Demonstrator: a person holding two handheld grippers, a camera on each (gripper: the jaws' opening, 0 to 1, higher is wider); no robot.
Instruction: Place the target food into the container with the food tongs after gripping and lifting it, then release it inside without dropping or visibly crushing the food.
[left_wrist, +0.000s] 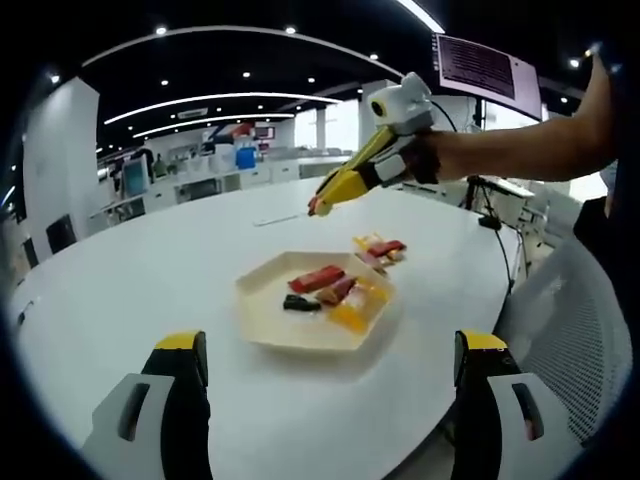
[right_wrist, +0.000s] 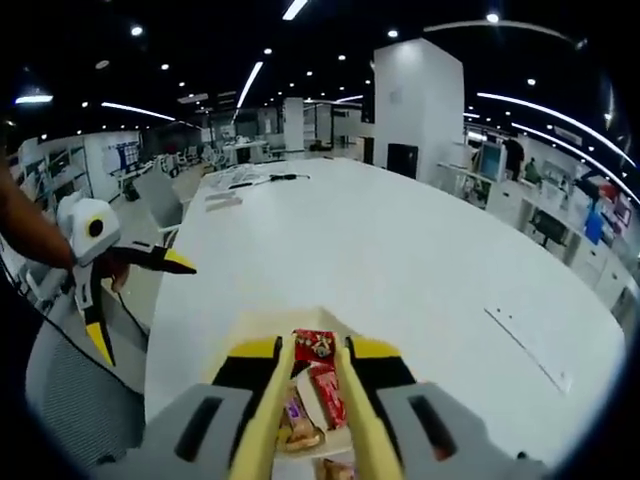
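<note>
A cream six-sided plate (left_wrist: 268, 318) lies on the white table (left_wrist: 120, 290) with several wrapped snacks on it, one of them a red packet (left_wrist: 316, 279). More packets (left_wrist: 378, 249) lie on the table just past the plate. My right gripper (left_wrist: 385, 165), held by a hand, is shut on yellow food tongs (left_wrist: 340, 185) that slant down above the table behind the plate. In the right gripper view the tongs (right_wrist: 268, 400) run out between the jaws of my right gripper (right_wrist: 313, 352), arms apart over a red packet (right_wrist: 315, 344). My left gripper (left_wrist: 330, 365) is open.
A grey mesh chair (left_wrist: 585, 330) stands at the table's near edge, also the chair (right_wrist: 70, 390). My left gripper (right_wrist: 150, 315) hangs beside the table. A thin strip (right_wrist: 525, 345) lies on the table. A monitor (left_wrist: 485, 65) stands behind the arm.
</note>
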